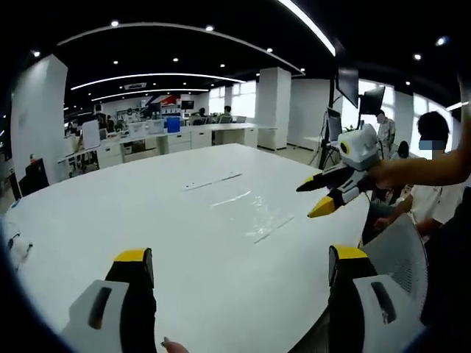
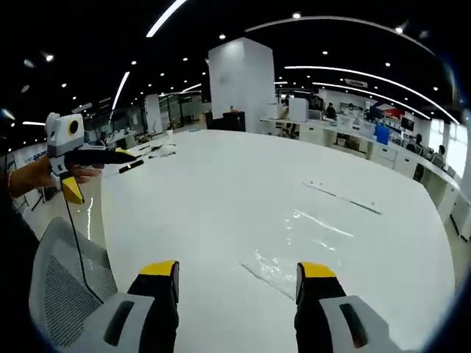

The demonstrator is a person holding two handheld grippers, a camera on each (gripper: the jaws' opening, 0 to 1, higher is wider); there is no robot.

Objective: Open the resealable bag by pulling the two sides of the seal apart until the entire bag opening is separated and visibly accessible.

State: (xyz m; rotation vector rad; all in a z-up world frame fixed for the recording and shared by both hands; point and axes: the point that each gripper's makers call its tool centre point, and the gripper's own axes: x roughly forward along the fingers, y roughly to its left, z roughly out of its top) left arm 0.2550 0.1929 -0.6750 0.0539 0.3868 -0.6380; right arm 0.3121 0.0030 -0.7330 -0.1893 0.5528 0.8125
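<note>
A clear resealable bag (image 1: pixel 254 213) lies flat on the white table (image 1: pixel 110 213), glinting in the light. In the left gripper view my left gripper (image 1: pixel 239 257) hovers open above the table's near edge, short of the bag. My right gripper (image 1: pixel 310 200), held by a hand, comes in from the right, open, just off the bag's right side. In the right gripper view the bag (image 2: pixel 294 254) lies just ahead of my open right gripper (image 2: pixel 239 271). My left gripper (image 2: pixel 99 175) floats open at the left, beyond the table's (image 2: pixel 221 191) edge. Neither gripper holds anything.
A thin clear strip (image 1: pixel 213 181) lies on the table past the bag (image 2: pixel 342 197). A grey mesh chair (image 1: pixel 397 250) (image 2: pixel 62 290) stands at the table's near edge. A person (image 1: pixel 434 176) sits at the right. Small dark items (image 2: pixel 158 151) lie at the table's far end.
</note>
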